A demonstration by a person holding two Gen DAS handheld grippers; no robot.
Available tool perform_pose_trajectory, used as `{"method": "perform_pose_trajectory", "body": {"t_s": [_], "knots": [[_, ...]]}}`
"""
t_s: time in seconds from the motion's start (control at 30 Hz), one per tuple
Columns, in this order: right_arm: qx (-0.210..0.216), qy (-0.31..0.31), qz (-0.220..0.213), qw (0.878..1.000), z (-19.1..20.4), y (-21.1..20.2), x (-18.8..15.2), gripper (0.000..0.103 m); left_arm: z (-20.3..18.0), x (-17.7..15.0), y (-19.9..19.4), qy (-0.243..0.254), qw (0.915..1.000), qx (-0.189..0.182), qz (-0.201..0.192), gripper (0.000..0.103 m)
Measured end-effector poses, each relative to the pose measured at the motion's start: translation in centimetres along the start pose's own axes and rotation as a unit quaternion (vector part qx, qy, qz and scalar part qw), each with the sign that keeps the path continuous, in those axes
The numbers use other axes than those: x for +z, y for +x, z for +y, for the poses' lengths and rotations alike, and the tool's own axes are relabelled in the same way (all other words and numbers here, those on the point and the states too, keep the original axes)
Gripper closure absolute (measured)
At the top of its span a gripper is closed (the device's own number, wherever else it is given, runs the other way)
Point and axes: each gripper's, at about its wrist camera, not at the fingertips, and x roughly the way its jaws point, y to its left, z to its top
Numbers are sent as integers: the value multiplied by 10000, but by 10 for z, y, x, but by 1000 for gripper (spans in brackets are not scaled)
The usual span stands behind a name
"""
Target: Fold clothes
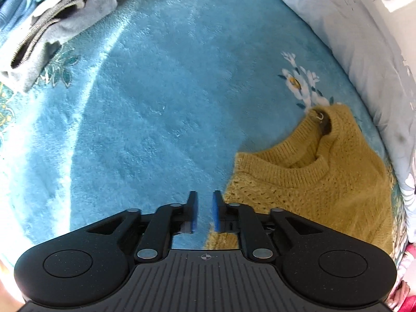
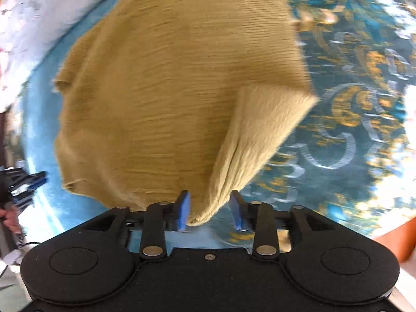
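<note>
A mustard-yellow knit sweater (image 1: 325, 182) lies on a blue carpet (image 1: 161, 109), collar up, at the right of the left wrist view. My left gripper (image 1: 205, 208) is open with a narrow gap and holds nothing, just left of the sweater's edge. In the right wrist view the sweater (image 2: 169, 91) fills the middle, blurred by motion, with one corner (image 2: 260, 140) folded up and hanging between the pads. My right gripper (image 2: 210, 210) is open around that corner without pinching it. The left gripper shows at the far left in the right wrist view (image 2: 23, 189).
A pile of folded grey and blue clothes with a zipper (image 1: 52, 26) lies at the far left. A white quilt or pillow (image 1: 364, 52) borders the carpet on the right. The carpet has an ornate gold and white pattern (image 2: 364, 104) to the right of the sweater.
</note>
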Motion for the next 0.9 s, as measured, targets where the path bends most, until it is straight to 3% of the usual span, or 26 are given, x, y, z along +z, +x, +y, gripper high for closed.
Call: {"method": "perform_pose_trajectory", "body": {"t_s": [0.07,0.17,0.27,0.37,0.43,0.5,0.67,0.73,0.9], "knots": [[-257,58,-151,9995,-8,-13,6,65,-1,-2,1,-2,10000,-99,11,75],[-524,-416,-460,9967,4,-26,33,59,-6,-6,6,154,9997,-213,2,53],[-454,-1274,-737,9881,47,-22,87,52,-13,-12,16,449,9988,-198,55,47],[-350,-2517,-930,9627,119,-5,141,45,-17,-20,29,724,9972,-110,124,46],[-259,-3445,-979,9333,171,11,167,44,-17,-26,36,737,9972,-33,155,46],[-251,-4388,-987,8928,225,30,184,44,-14,-32,39,639,9979,-39,108,46],[-325,-6347,-913,7667,332,87,192,44,-13,-45,39,589,9979,20,-272,51],[-385,-6817,-885,7253,358,109,192,44,-14,-47,39,626,9974,-28,-367,56],[-527,-7666,-590,6372,393,150,183,44,-18,-48,41,882,9948,-173,-471,57]]}}
